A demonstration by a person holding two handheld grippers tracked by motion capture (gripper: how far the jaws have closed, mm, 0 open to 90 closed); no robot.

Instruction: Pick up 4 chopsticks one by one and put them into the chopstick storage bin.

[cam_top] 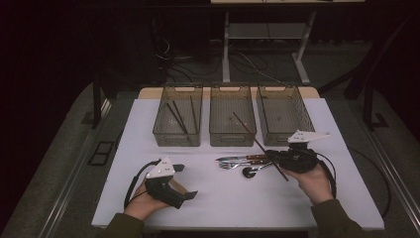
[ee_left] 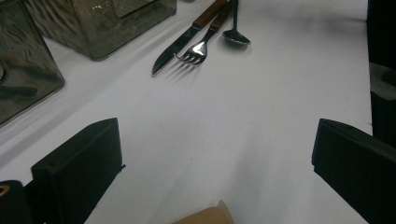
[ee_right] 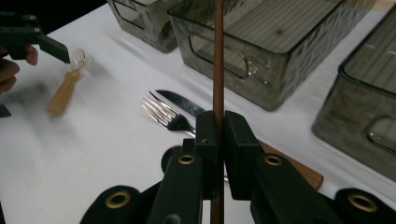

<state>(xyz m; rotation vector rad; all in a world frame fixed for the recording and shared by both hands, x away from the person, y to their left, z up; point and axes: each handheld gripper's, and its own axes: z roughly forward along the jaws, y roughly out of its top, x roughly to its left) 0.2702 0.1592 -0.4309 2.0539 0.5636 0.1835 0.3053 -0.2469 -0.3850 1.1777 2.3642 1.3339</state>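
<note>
My right gripper [cam_top: 271,157] [ee_right: 217,126] is shut on a long brown chopstick [cam_top: 252,139] [ee_right: 218,56], which slants up past the jaws toward the middle bin [cam_top: 232,139]. Under it on the white table lie a knife [ee_left: 177,46] [ee_right: 180,102], a fork [ee_left: 198,49] [ee_right: 161,114] and a dark spoon [ee_left: 236,37]. My left gripper [cam_top: 185,181] [ee_left: 217,158] stands open at the front left with nothing between its jaws. The left bin [cam_top: 177,139] holds chopsticks [cam_top: 177,116].
Three translucent grey bins stand in a row at the back; the right bin [cam_top: 282,139] looks empty. A small wooden-handled spoon [ee_right: 63,95] lies near the left gripper, its handle end [ee_left: 205,217] just below the jaws. Table legs and cables lie beyond the table.
</note>
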